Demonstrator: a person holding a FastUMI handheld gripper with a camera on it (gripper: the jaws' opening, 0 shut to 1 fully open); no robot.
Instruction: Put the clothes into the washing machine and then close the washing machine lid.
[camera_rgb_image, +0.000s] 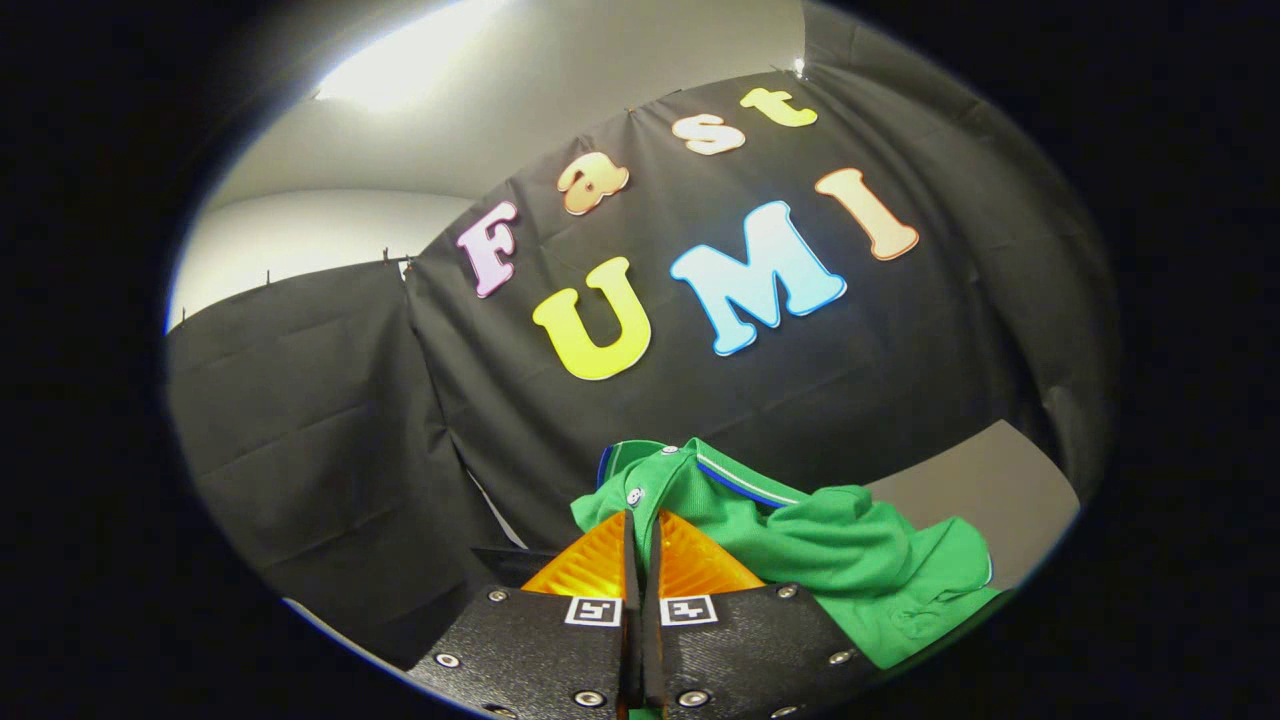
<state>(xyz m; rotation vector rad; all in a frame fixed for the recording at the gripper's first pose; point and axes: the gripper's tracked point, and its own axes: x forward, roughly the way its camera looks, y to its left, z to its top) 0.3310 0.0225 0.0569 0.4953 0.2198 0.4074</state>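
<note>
A green polo shirt (850, 560) with a blue-and-white striped collar hangs bunched around and to the right of my fingers, lifted off any surface. My gripper (640, 518) has its two orange fingers (590, 565) pressed almost together, with the shirt's button placket just at their tips and a sliver of green showing between them lower down. The shirt's body and a sleeve droop beyond the right finger. The gripper points up toward the booth's wall.
A grey flat surface (990, 470) lies behind the shirt on the right. Black cloth wall (330, 420) hangs straight ahead and on the left, with a white wall (320, 230) above it. A dark, unclear edge (505, 560) sits just left of the fingers.
</note>
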